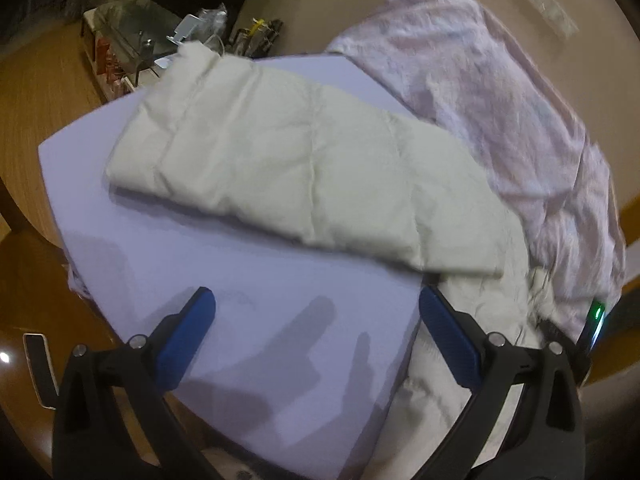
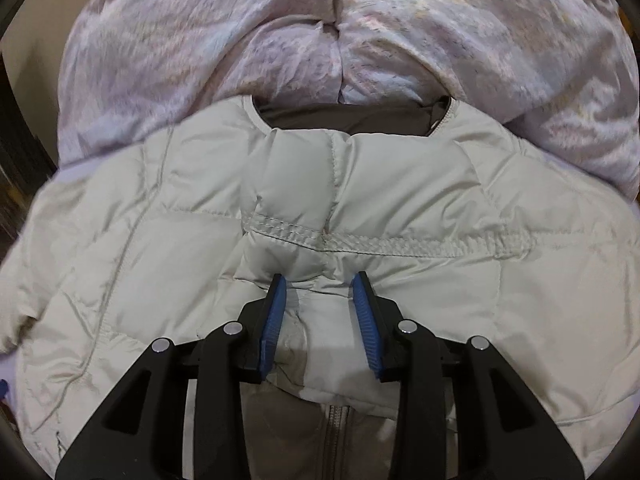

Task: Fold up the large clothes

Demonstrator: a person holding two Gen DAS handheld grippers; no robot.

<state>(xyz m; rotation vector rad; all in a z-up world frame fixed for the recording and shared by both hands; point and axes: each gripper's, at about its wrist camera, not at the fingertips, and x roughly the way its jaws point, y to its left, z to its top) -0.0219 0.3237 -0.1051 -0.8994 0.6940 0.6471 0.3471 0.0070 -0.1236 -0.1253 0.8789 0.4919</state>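
Observation:
A cream quilted puffer jacket [image 2: 160, 240] lies spread out in the right wrist view, with its grey-lined collar [image 2: 348, 120] at the far side and its zipper [image 2: 338, 432] near the camera. My right gripper [image 2: 319, 278] is shut on a puffy fold of the jacket just below the collar seam, and the blue pads [image 2: 366, 320] press into the fabric from both sides. In the left wrist view one jacket sleeve [image 1: 280, 152] stretches flat across the lavender sheet [image 1: 240, 340]. My left gripper [image 1: 315, 294] hangs open above the bare sheet, short of the sleeve, holding nothing.
A crumpled lilac-pink blanket [image 1: 500, 100] is heaped beyond the jacket [image 2: 200, 40]. Wooden floor [image 1: 36, 120] and a cluttered low shelf [image 1: 128, 44] lie past the sheet's left edge. A dark device with a green light [image 1: 596, 312] shows at the right.

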